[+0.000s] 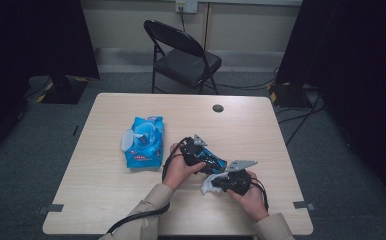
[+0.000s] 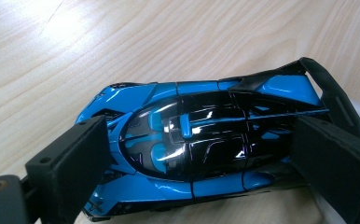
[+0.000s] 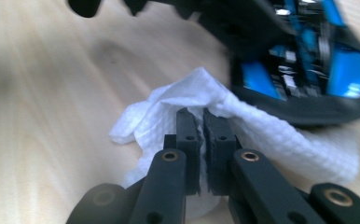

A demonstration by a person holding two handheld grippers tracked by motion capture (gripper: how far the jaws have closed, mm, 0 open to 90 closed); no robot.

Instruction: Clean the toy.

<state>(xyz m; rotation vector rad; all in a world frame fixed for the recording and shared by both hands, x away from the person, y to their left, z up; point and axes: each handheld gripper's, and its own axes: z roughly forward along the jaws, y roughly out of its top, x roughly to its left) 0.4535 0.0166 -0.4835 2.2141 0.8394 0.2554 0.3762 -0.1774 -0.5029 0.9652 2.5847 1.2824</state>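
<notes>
Blue-and-black glossy toy car [image 2: 201,140] sits low on the light wooden table [image 1: 106,190], near its front edge and a little right of centre. Going left to right: a broad bare stretch of tabletop along the left edge, then the blue soft pack of wet wipes [image 1: 145,141] with its white flap up, well apart from my hands. Next, my left gripper [image 1: 197,156], clamped on the car across its length, one pad at the nose, one by the black rear wing; the roof shines with dark panels and blue stripes. Just beside it, my right gripper [image 1: 231,181] pinches a white crumpled paper wipe [image 3: 280,140], jaws almost shut on it, the wipe touching the car's underside. Open table beyond, right edge near.
</notes>
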